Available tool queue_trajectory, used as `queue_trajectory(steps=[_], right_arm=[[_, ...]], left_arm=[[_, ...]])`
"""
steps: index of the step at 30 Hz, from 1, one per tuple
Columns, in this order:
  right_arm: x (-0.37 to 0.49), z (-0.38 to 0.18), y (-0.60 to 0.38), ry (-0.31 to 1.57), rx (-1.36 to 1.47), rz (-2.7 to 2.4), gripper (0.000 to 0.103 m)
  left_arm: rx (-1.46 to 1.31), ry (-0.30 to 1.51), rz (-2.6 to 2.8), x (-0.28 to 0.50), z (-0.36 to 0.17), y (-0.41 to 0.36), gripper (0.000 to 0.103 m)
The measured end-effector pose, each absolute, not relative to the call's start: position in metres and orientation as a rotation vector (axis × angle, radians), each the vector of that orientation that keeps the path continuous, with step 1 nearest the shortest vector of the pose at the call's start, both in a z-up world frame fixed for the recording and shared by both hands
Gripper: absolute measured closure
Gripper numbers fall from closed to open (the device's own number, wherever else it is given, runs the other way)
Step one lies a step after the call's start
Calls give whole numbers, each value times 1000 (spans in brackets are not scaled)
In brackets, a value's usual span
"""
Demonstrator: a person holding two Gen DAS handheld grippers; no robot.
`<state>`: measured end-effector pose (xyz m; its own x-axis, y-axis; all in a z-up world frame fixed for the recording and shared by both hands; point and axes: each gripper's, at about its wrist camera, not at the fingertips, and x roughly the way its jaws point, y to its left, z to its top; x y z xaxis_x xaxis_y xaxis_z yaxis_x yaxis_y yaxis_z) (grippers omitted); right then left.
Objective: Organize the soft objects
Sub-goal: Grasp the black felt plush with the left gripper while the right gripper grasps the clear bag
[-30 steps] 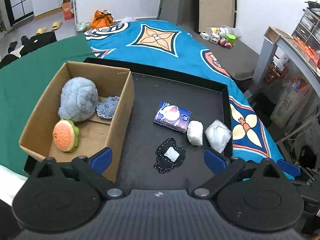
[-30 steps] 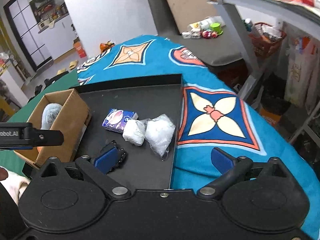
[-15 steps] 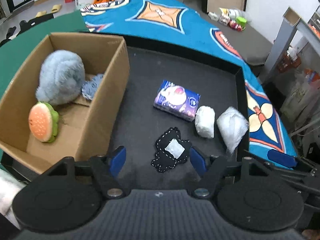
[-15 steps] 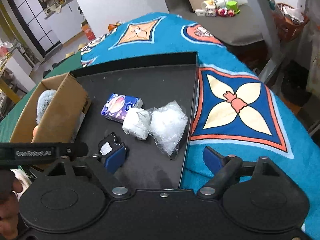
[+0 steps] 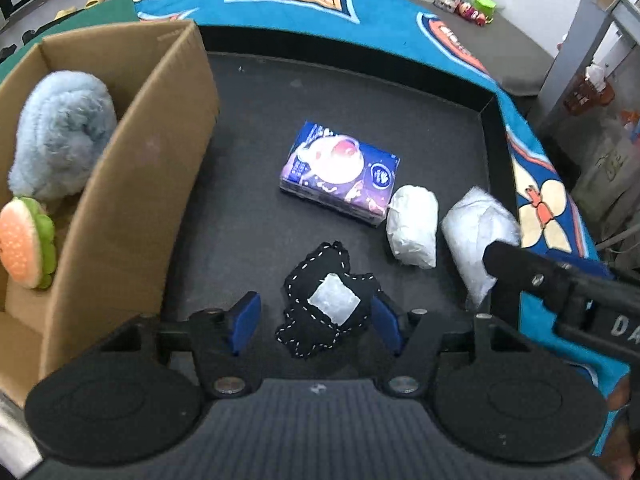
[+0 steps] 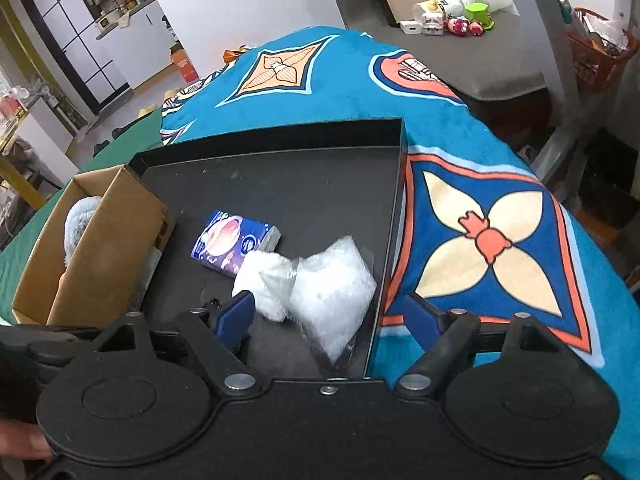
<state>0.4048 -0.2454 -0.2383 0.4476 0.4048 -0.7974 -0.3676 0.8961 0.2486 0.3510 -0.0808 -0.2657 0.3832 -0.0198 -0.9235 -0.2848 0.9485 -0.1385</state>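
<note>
A: Left wrist view. Left gripper points steeply down over the near edge of the black tray. Jaws closing; the black stitched fabric piece with its white patch lies between the blue pads, right pad just at its edge, left pad apart from it. No grip yet.

B: Free room?

A: The tray floor is bare from the far wall to the middle. Cardboard box stands along the tray's left edge, its tall wall near the left finger. Right-hand edge is crowded: tissue pack mid-tray, small white bag touching its near right corner, larger clear bag against the right wall. The right gripper's body crosses in from the right over that bag.

B: Box contents?

A: Blue fluffy plush toward the far end, burger plush in front of it, the two touching.

A: Right wrist view. Right gripper over the tray's near right corner, jaws wide but closing. The clear bag lies between the fingers, neither pad pressing it.

B: Edges?

A: The right finger hangs outside the tray wall, above the blue patterned blanket. The far half of the tray is open floor. The box sits at left; only the blue plush shows inside.
</note>
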Motion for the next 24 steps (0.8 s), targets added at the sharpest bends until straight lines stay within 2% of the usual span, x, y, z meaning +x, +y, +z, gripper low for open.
queue_trajectory(steps=[2,5,8,11,13,15,23,24], right_arm=[[408,-238,-246,991,40,483,26],[414,-240,-247,998,53,495,32],[418,-242,-245,1009,55,501,33],[420,-241,-244,1000,48,504,33],[421,-241,-243,1001,53,508,37],[422,-240,-241,1001,48,512,41],[422,-240,-234,995,44,511,42],[422,-243,-232,1001,36,508,51]], left_arm=[[-306,1178,169,354,-271,-81,47],[-298,1188,163,357,-276,-84,48],[-268,1181,163,361,-277,-88,48],[-263,1179,143,364,-275,-91,71],[-264,1180,145,364,-273,-93,74],[-263,1177,142,364,-270,-92,75],[-288,1141,137,360,-252,-82,76],[-290,1138,138,359,-250,-81,76]])
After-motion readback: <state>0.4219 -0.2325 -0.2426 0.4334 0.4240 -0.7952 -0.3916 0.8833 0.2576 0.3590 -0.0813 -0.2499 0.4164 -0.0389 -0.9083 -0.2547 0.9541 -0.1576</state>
